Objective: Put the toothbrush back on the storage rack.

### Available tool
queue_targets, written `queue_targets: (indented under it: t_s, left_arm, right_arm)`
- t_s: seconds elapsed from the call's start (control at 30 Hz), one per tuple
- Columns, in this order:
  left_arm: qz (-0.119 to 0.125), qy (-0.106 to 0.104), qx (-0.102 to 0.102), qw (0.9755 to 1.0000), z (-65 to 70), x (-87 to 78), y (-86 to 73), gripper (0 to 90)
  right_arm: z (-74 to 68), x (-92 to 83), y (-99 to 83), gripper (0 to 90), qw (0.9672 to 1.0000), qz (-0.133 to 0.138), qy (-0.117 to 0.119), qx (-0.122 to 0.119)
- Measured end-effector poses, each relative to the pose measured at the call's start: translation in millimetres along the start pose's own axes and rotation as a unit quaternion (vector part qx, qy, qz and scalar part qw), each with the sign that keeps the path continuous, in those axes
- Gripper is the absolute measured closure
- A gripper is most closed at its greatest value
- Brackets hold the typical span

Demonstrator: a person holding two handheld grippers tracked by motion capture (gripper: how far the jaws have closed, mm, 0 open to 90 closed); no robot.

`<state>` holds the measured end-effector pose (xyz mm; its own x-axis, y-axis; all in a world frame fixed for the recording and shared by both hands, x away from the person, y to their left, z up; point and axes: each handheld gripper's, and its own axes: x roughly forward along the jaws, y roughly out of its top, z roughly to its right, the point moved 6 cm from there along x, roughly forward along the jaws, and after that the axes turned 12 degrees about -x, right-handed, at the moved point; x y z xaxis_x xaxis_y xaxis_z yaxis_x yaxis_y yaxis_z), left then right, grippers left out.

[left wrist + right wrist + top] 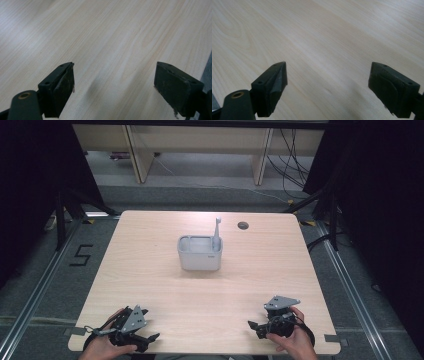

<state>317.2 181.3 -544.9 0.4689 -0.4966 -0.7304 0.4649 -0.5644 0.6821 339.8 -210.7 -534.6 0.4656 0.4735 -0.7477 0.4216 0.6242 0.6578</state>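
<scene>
Table (165,290) of pale wood grain, rounded at the corners, carries a grey bin (199,253) near its middle. The bin is rectangular with rounded edges and a smooth plastic look; a thin grey stick (217,231) stands upright from its far right corner. Beyond the bin, toward the far edge, a small dark round hole (243,225) sits in the tabletop.

The left gripper (141,334) lies well nearer than the bin, by the near left corner, held in a hand (102,349). The right gripper (256,326) lies by the near right edge, also well apart from the bin, in the other hand (295,340). Both stand released, jaws wide apart over bare wood, with nothing between them. Each carries a grey three-cornered plate.

On the floor left of the table a black "5" (81,255) is marked.
</scene>
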Motion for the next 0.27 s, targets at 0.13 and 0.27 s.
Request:
queue_targets:
  t_s: [0.13, 0.27]
  left_arm:
    - [0.000, 0.000, 0.000, 1.0000, 0.0, 0.0, 0.0, 16.3]
    - [0.000, 0.000, 0.000, 1.0000, 0.0, 0.1, 0.0, 16.3]
  right_arm:
    - [-0.5, 0.1, 0.2, 16.3, 1.0000, 0.002, 0.000, 0.002]
    - [0.6, 0.4, 0.1, 16.3, 1.0000, 0.003, -0.002, -0.003]
